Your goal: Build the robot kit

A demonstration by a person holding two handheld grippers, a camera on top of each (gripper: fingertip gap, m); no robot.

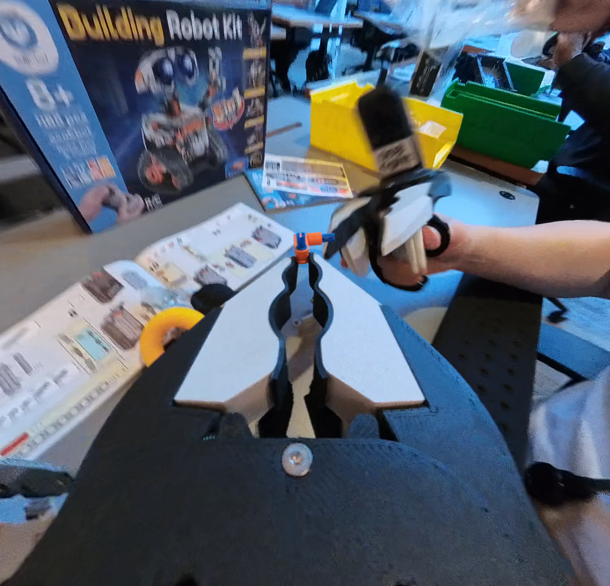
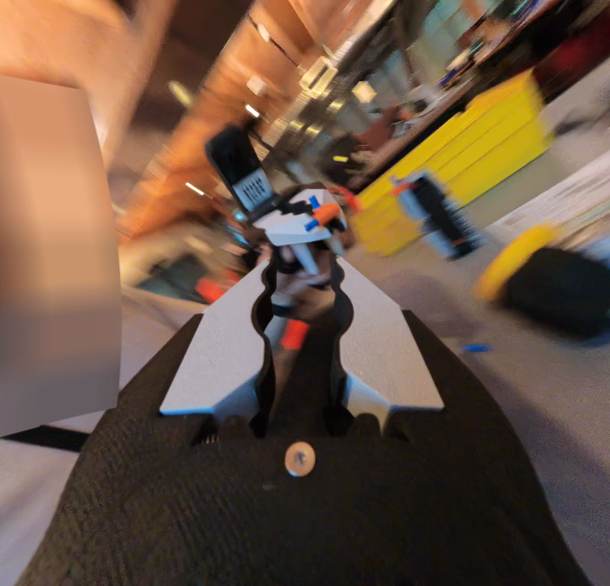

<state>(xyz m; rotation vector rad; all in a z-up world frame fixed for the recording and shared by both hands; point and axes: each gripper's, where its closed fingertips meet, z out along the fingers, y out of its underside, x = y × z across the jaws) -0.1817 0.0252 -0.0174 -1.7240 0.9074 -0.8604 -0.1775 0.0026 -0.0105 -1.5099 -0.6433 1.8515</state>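
Observation:
My left gripper [image 1: 302,262] is shut on a small orange and blue connector piece [image 1: 305,241], pinching its lower orange end and holding it up over the table. The piece's blue pin sticks out to the right. My right gripper [image 1: 332,244], held by a hand, comes in from the right with its tips right at that blue pin. In the right wrist view my right gripper [image 2: 302,264] has its jaws apart with nothing between them. It faces the left gripper [image 2: 317,236], which holds the piece [image 2: 325,215]. This view is blurred.
A large kit box [image 1: 132,91] stands at the back left. An open instruction booklet [image 1: 132,306] lies left, with an orange ring [image 1: 165,332] and a black tyre [image 1: 211,296] on it. A yellow bin [image 1: 336,124] and a green bin [image 1: 505,124] stand behind. A blue pin [image 2: 477,348] lies on the table. Only a small space, under 4 cm, lies between the two pairs of fingers.

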